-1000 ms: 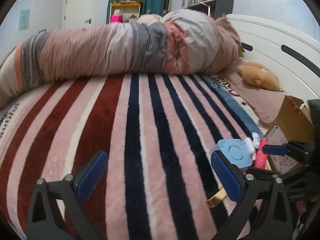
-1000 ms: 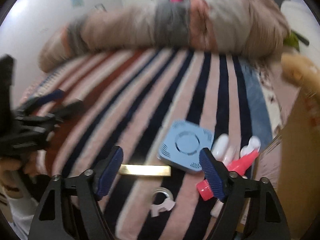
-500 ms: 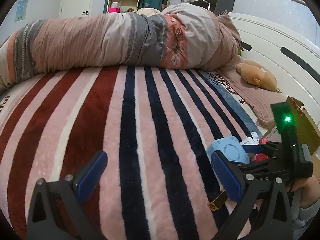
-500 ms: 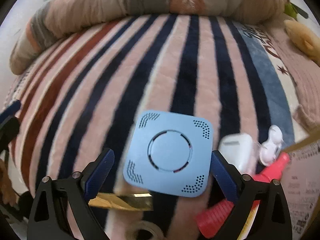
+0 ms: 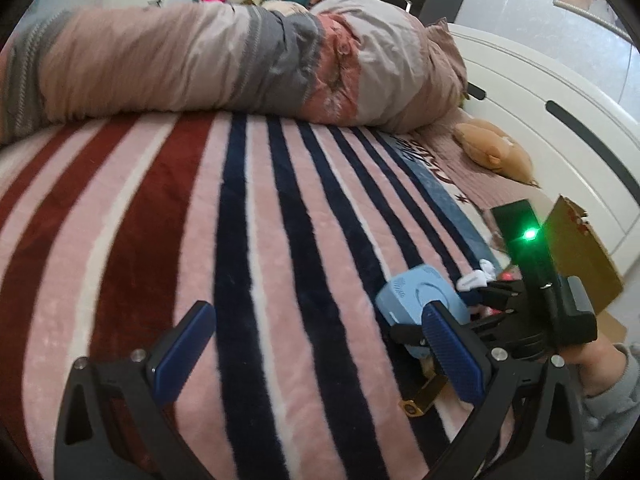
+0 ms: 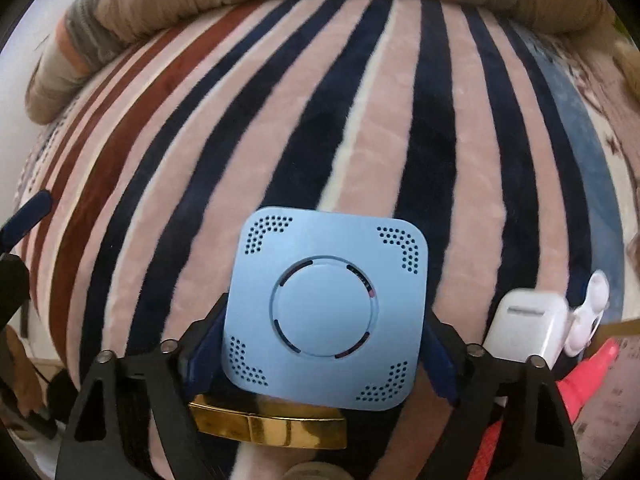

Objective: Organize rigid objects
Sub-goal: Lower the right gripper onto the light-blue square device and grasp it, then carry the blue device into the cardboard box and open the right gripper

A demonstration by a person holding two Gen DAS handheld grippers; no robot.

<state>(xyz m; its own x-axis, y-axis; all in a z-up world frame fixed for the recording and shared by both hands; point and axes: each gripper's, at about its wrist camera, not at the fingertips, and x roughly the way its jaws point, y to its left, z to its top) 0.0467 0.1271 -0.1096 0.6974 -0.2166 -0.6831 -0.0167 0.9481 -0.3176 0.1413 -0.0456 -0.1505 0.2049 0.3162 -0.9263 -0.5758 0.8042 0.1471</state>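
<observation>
Striped plush blanket (image 6: 400, 120) over a bed, rolled duvet (image 5: 224, 60) at the far edge. Early days, by the look of it: nearly everything loose on the blanket, nothing visibly sorted yet.

Right gripper (image 6: 320, 348) down over the blue square gadget (image 6: 326, 312), jaws just closed in, blue pads flanking its two side edges and apparently touching; a grip beginning, not yet lifted off the blanket. Left gripper (image 5: 316, 348) wide open, empty, hovering over bare stripes just left of the same cluster.

Still to be dealt with: gold bar (image 6: 268, 426) just under the near edge of the gadget, white case (image 6: 528, 324) and small white clip (image 6: 588, 312) just right of the right jaw, red cone-shaped piece (image 6: 576, 392) beyond that. Cardboard box (image 5: 580, 256) on the far right, probably the destination. Gold bar close enough to be nudged on lift.
</observation>
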